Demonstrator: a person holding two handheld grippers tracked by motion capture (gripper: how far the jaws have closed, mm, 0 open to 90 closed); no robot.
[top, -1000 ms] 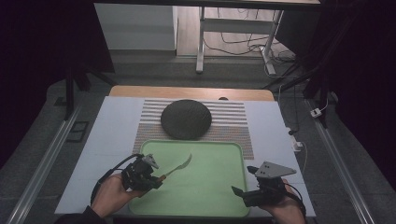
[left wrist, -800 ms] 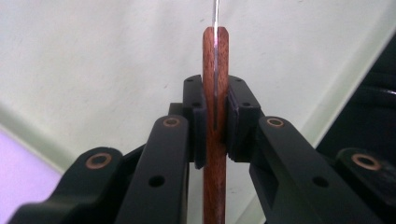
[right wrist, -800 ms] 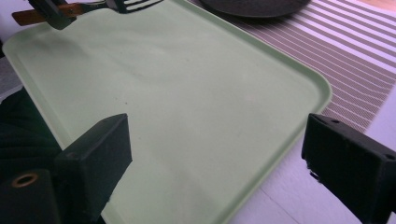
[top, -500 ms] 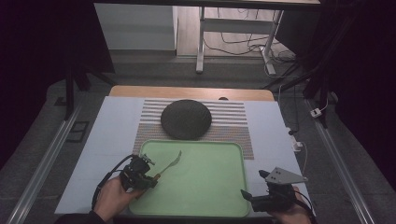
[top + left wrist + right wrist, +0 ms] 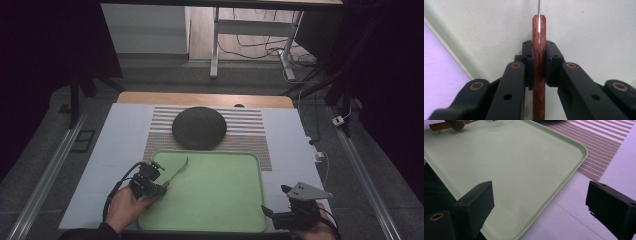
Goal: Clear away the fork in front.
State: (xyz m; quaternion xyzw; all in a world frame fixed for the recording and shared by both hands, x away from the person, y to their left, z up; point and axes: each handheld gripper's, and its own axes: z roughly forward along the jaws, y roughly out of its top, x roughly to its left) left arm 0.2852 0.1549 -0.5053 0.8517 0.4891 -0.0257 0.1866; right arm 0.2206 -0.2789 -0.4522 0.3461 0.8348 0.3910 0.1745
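The left tool (image 5: 159, 187) is clamped on the wooden handle of a knife (image 5: 176, 173), and it sits at the near left corner of the pale green tray (image 5: 215, 200). In the left gripper view the brown handle (image 5: 538, 62) stands upright between the two black pads (image 5: 531, 62), which press on it from both sides, and a thin bright line of blade runs on past the handle's end above the green tray floor. From the high view the knife points away from the person and to the right, its blade over the left part of the tray near the far rim; whether the blade touches the tray I cannot tell. The right tool (image 5: 275, 214) is at the near right corner of the tray, its jaws wide apart with nothing between them; in the right gripper view they frame the tray's rounded corner (image 5: 581, 152) and a bare patch of the white surface (image 5: 564, 220). Beyond the tray lies a striped mat (image 5: 250, 130) with a round dark plate (image 5: 199, 127) on it, well apart from both tools.
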